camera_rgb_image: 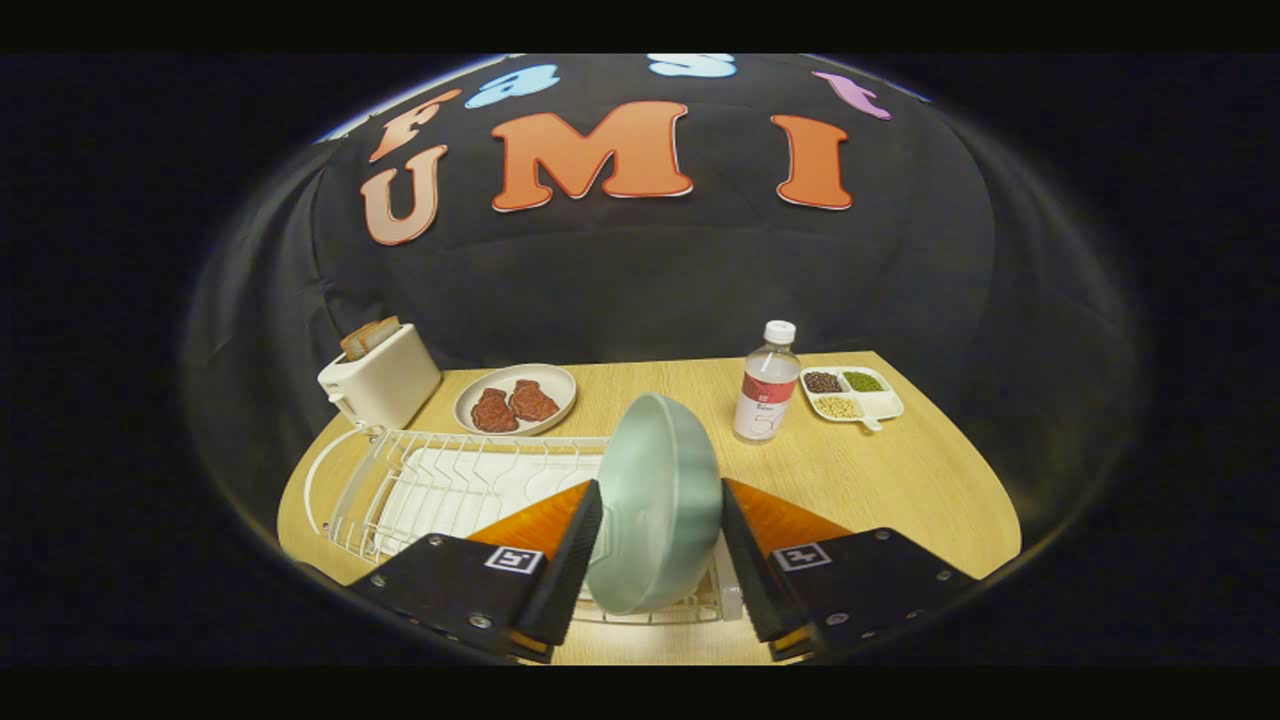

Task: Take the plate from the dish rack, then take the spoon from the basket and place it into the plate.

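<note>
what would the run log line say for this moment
step: take plate | hand-held gripper: shut on plate | plate: on edge over dish rack | spoon: not yet moved

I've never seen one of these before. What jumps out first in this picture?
A pale green plate standing on edge between the two fingers of the claw, over a white dish rack. Beyond the rack sit a white toaster and a plate of meat.
</note>
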